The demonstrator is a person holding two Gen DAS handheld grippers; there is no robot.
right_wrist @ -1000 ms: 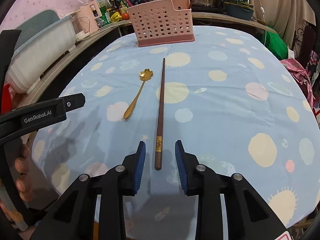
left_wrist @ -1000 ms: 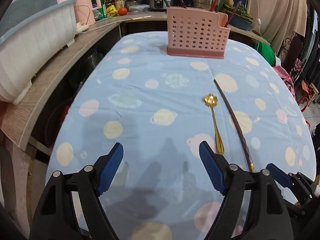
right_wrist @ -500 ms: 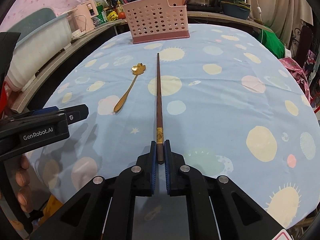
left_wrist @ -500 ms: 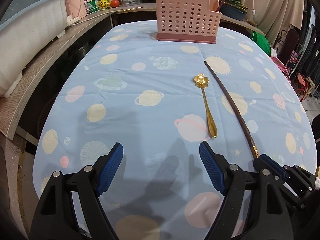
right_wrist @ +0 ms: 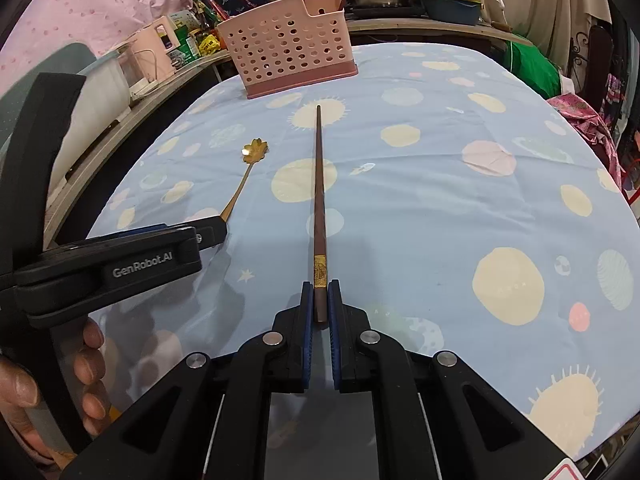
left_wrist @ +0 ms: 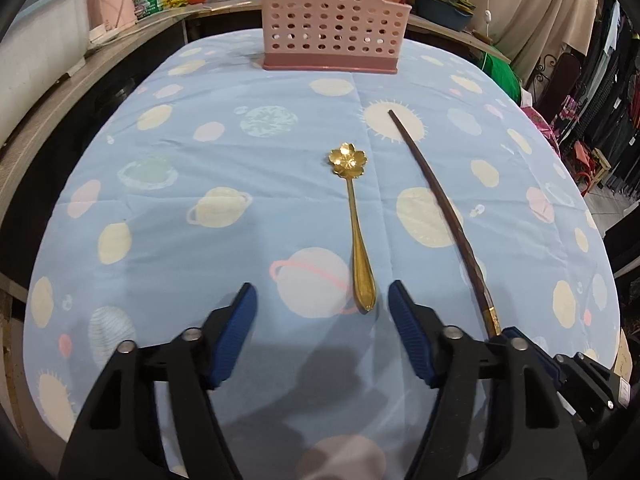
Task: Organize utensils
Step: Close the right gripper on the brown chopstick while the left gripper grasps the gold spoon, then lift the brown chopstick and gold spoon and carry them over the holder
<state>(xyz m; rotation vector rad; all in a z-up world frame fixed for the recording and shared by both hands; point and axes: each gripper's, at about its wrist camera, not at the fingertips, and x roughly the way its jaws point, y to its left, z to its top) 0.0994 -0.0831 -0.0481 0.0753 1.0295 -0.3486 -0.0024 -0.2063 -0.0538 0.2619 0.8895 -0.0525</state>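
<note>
A gold spoon with a flower-shaped bowl lies on the blue planet-print tablecloth, handle toward me. My left gripper is open, its fingers on either side of the handle's end, just short of it. A long dark brown chopstick lies to the right of the spoon, pointing at the pink perforated utensil basket. My right gripper is shut on the chopstick's near end, behind its gold band. The chopstick and basket also show in the left wrist view.
The left gripper's body and the hand holding it sit at the left of the right wrist view. A wooden counter with a white tub and pink appliance runs along the left. Pots and bottles stand behind the basket.
My right gripper closed onto the chopstick's near end. My left gripper moved right and forward, so the spoon handle's end now sits between its open fingers.
</note>
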